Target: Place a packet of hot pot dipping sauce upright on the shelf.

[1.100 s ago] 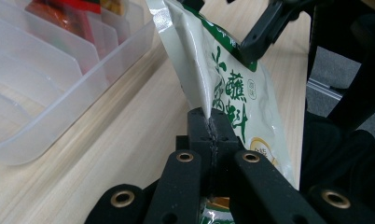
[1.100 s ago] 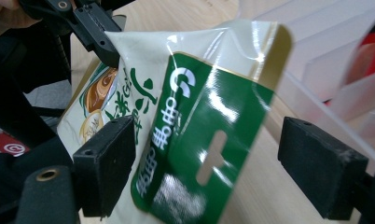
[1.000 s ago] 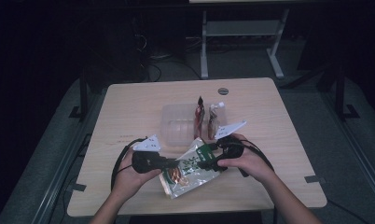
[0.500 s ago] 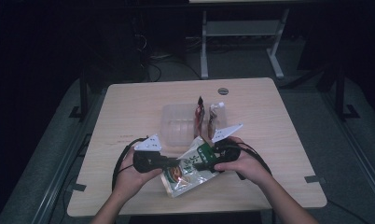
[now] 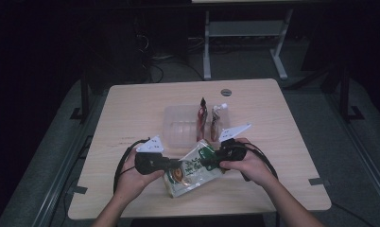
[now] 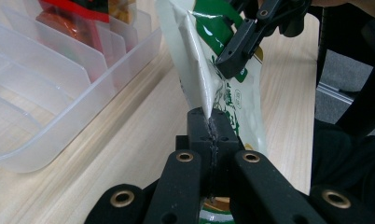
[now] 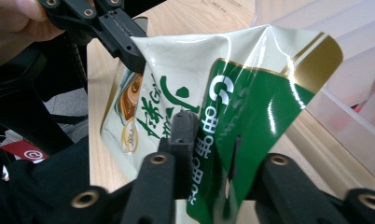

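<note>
Snack packet [image 5: 193, 170] pinched from both ends, lifted just off the table [image 5: 131, 109] at 6 o'clock of the clear tray [image 5: 178, 127].

Left gripper [image 5: 171, 164]: jaws pressed together on the packet's pale sealed edge, seam caught right between the pads [image 6: 209, 135]. Right gripper [image 5: 208, 162]: jaws have just been closing, now clamped on the green end, film between them and buckling [image 7: 209, 154]. Packet is glossy, white and green with a gold corner band, green lettering, a round brown picture on the front; stretched and creased between the two grippers, 9 o'clock to 3 o'clock. Tray has dividers; two red packets [image 5: 202, 118] stand in its slots at 12 o'clock of the packet.
</note>
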Motion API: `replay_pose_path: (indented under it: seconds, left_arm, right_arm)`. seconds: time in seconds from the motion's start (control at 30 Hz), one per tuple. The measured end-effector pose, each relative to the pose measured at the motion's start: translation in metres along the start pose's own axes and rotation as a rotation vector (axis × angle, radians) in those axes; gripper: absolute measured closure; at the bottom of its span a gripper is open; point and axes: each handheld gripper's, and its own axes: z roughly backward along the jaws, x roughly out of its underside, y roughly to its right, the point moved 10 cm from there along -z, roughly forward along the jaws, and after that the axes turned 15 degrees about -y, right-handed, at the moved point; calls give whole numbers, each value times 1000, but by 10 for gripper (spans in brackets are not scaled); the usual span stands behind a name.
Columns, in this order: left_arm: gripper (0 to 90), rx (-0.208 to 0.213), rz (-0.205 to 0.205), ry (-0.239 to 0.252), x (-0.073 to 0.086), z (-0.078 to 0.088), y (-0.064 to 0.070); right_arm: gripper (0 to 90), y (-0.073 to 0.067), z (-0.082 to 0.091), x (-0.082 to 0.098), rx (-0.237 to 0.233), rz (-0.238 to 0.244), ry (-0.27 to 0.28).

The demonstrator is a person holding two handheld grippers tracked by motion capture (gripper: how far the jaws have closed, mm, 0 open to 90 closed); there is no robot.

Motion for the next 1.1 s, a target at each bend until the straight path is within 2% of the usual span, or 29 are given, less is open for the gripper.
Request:
replay_pose_path:
  seconds: [0.07, 0.2, 0.27, 0.43, 0.53, 0.7, 0.8, 0.93, 1.1]
  left_arm:
    - [900, 0, -1, -2, 0, 0, 0]
    - [897, -11, -14, -1, -1, -2, 0]
    - [894, -11, -16, -2, -1, -3, 1]
    - [847, -50, -22, -6, 2, -4, -4]
    - [801, -70, -5, 38, 1, 3, -10]
    - [821, -88, 14, 73, 0, 12, -15]
    - [900, -90, 17, 56, 0, 13, -15]
    - [900, -105, 14, 21, -3, 5, -17]
    - [900, -118, 32, 10, -10, -8, -23]
  right_arm:
    - [830, -1, 0, 0, -3, 7, 3]
    - [879, -2, 1, 1, 6, 22, -9]
    - [890, -2, 1, 1, 8, 22, -13]
    - [899, -2, 4, 0, 12, 23, -6]
    - [900, -2, 6, 1, 25, 32, -12]
    - [900, -3, 10, -1, 10, 32, 8]
    - [900, -3, 11, -1, 10, 36, 9]
    - [900, -7, 13, -2, -11, 45, 14]
    - [900, -12, 13, -5, -38, 52, 24]
